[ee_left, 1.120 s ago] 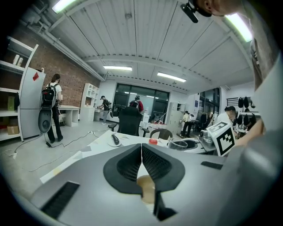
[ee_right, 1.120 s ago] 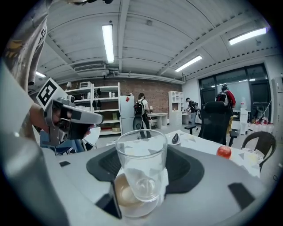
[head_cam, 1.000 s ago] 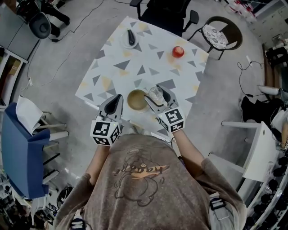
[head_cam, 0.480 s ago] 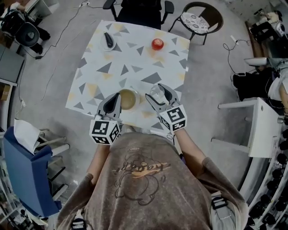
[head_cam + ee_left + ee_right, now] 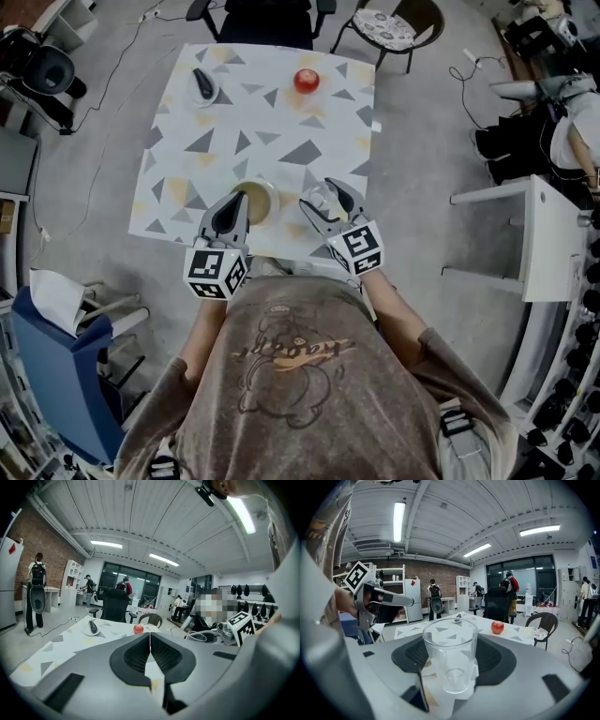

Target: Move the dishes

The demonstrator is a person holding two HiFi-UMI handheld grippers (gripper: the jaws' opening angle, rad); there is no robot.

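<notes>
The person stands at the near edge of the table [image 5: 178, 178], whose triangle-patterned cloth fills the upper centre of the head view, with both grippers held over that edge. The right gripper [image 5: 320, 195] has a clear drinking glass [image 5: 450, 644] between its jaws. The right gripper view shows the glass upright and empty, with a ribbed pad against its wall on each side, so the jaws are judged to be grasping it. Whether its base rests on the cloth or is lifted clear cannot be determined. The left gripper [image 5: 150, 638] has its jaws clenched together with nothing between them. The remaining near dish is a shallow bowl [image 5: 255, 201] with a tan interior. It sits on the cloth just left of the glass, between the two grippers. The relation that matters is that the bowl lies just ahead of the left gripper's tips and slightly to their right. The left gripper is therefore the nearer and the free one. The bowl is round and lies flat, so it offers no long axis, only a rim. In the inspector's judgement, the left jaws need to part before they can take that rim. Well apart, along the far edge at the top of the head view, are a red apple [image 5: 306, 80] and a small plate [image 5: 201, 97] carrying a dark object that cannot be identified. Neither gripper is near these.
</notes>
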